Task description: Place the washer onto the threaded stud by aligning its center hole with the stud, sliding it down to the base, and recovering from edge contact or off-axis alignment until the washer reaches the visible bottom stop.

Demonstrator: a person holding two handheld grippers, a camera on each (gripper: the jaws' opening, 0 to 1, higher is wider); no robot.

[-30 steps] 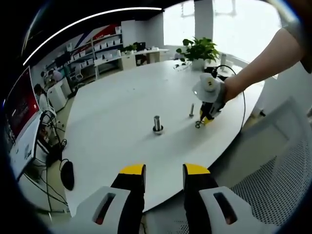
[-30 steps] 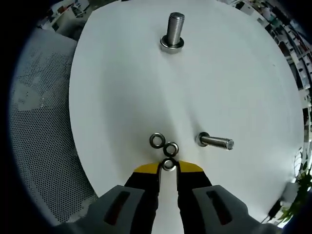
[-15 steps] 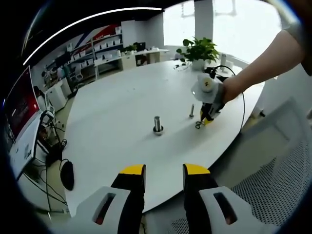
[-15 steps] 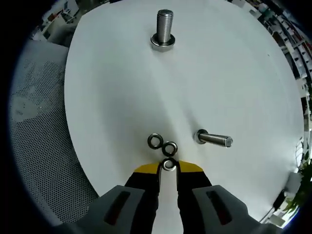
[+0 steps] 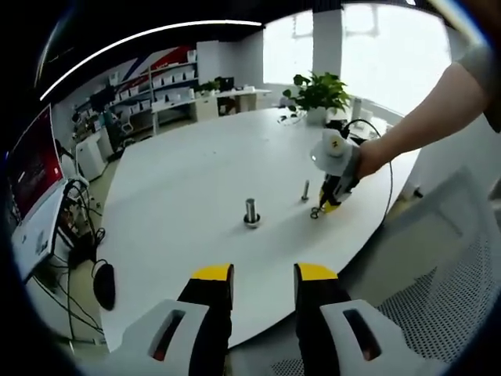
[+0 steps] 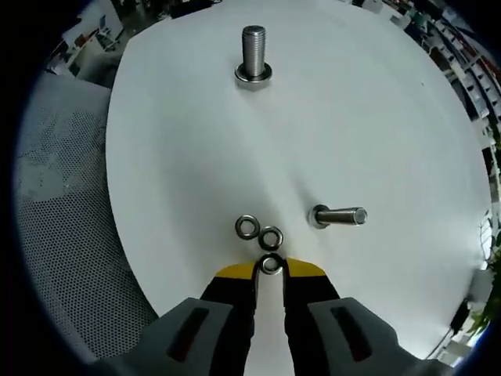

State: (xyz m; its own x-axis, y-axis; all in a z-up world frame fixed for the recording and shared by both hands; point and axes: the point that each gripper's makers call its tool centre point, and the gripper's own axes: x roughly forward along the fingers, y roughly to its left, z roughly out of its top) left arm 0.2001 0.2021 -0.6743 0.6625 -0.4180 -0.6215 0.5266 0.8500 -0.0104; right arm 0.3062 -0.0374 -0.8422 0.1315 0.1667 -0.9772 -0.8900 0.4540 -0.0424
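On my left gripper view, the left gripper (image 5: pixel 264 276) sits low at the table's near edge, its yellow-tipped jaws parted with nothing between them. Beyond them spreads the white table (image 5: pixel 188 180), with a red-lit screen (image 5: pixel 30 160) and a tangle of cables off its left side. Moving right, the threaded stud (image 5: pixel 251 212) stands upright on its wide base near the table's middle. Just right of it a smaller bolt (image 5: pixel 305 189) also stands, and beside that the right gripper (image 5: pixel 327 205) points down at the tabletop, held by a person's hand (image 5: pixel 369 156). A potted plant (image 5: pixel 317 91) sits at the table's far side.

On my right gripper view, a perforated chair surface (image 6: pixel 59 196) lies off the table's left edge. The stud (image 6: pixel 253 56) rises at the top of the view, bright steel with fine threads, a ring-like base at its foot. Lower, three small steel washers lie in a touching row: one washer (image 6: pixel 247 227) leftmost, a second washer (image 6: pixel 271 237) next, and the third washer (image 6: pixel 271 265) pinched between the right gripper's (image 6: pixel 270 270) yellow jaw tips. Each is a thin shiny ring with a round centre hole. To their right the smaller bolt (image 6: pixel 338 216) appears, well apart from the stud.
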